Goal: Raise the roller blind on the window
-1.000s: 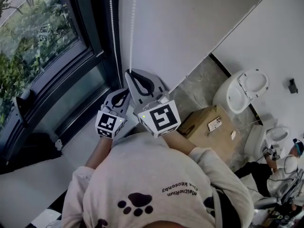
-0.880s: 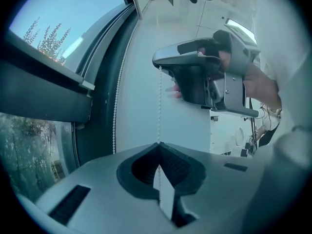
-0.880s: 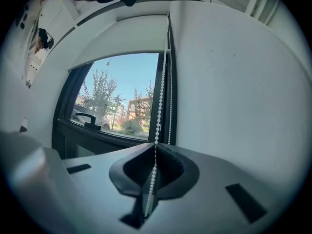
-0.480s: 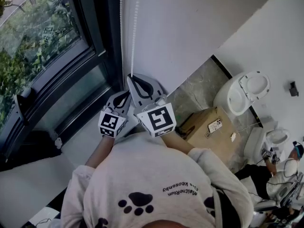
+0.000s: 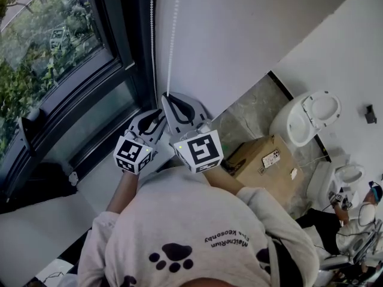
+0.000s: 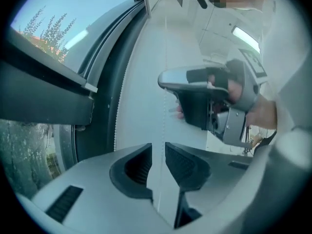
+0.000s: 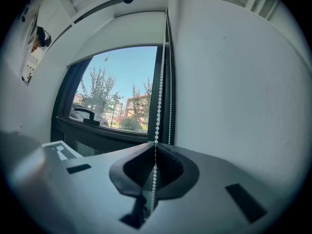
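Observation:
A white bead chain hangs beside the dark window frame, with a second strand to its left. My right gripper is shut on the nearer strand, and in the right gripper view the beads run straight down into its closed jaws. My left gripper sits just below and left of it. In the left gripper view its jaws stand open with a narrow gap, and the thin chain passes through that gap untouched. The right gripper shows above it there. The glass in view is uncovered.
A white wall runs right of the chain. On the floor to the right stand a cardboard box and a toilet. Another person sits at the lower right. A window handle juts out at the left, above the sill.
My left gripper has shifted a little to the left and drawn back slightly. The right gripper has stayed shut on the chain in the same place.

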### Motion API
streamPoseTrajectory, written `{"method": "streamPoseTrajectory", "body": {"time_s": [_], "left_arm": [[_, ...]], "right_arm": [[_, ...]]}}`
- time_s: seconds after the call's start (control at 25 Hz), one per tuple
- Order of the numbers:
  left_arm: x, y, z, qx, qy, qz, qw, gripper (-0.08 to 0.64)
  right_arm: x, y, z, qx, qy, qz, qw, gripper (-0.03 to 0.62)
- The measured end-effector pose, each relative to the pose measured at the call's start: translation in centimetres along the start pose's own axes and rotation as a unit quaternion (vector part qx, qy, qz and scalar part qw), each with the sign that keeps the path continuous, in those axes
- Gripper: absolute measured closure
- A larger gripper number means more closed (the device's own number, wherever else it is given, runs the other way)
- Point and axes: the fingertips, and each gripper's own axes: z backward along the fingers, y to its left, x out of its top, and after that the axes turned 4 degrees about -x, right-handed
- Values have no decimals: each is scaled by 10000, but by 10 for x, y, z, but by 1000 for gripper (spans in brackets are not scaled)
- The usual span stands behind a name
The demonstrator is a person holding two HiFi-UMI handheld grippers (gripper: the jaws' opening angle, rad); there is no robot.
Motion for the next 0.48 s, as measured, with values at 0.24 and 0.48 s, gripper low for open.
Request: {"method": "streamPoseTrajectory", "body": {"time_s": [0.24,0.48], "left_arm": [[54,14,21,96,-159,176,9997,472],[124,14,34,37,-460,22,9989,472]], "right_arm": [[0,0,0,-2,-10,-11,10000,580],[1,0,2,25,-5,-40,10000,580]]}}
